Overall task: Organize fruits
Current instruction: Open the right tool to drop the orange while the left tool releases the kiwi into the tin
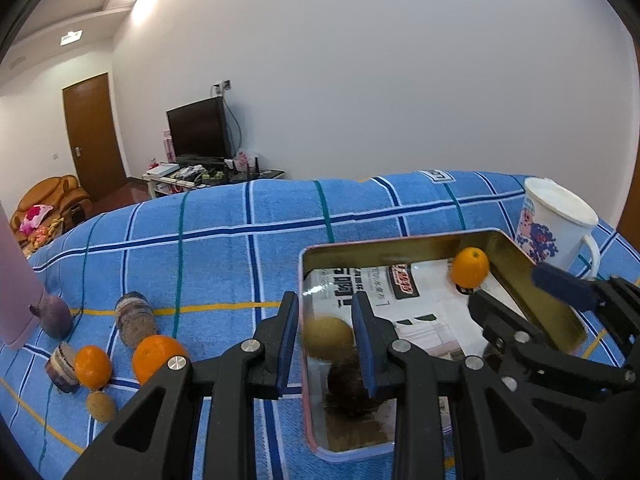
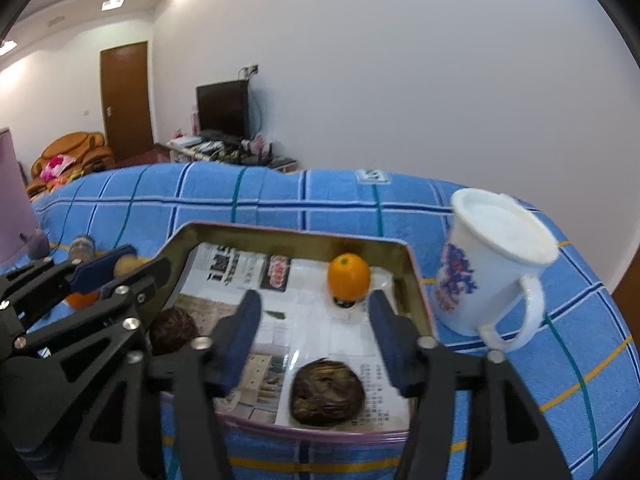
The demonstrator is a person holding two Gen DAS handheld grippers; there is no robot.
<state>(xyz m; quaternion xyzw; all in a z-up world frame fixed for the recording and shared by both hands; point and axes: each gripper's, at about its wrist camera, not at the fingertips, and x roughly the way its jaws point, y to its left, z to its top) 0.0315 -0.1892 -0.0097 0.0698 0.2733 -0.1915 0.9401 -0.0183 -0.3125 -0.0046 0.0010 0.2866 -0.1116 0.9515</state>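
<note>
A gold-lined tin (image 1: 400, 240) (image 2: 280, 232), floored with newspaper, lies on the blue checked cloth. My left gripper (image 1: 326, 312) is shut on a yellow-brown fruit (image 1: 328, 338) above the tin's near left part; the right wrist view shows that fruit (image 2: 126, 266) beside a blue pad. Below it lies a dark brown fruit (image 1: 352, 384) (image 2: 174, 330). My right gripper (image 2: 316, 304) stands open over the tin, holding nothing. An orange (image 2: 348, 280) (image 1: 470, 266) sits just beyond its fingertips at the tin's far right corner. Another dark brown fruit (image 2: 326, 394) lies near the front wall.
Left of the tin on the cloth are two oranges (image 1: 93, 366) (image 1: 158, 356), a small tan fruit (image 1: 101, 406), a purple fruit (image 1: 56, 316) and two banded brown pieces (image 1: 134, 316). A pink bottle (image 1: 12, 280) stands far left. A white printed mug (image 2: 492, 264) stands right of the tin.
</note>
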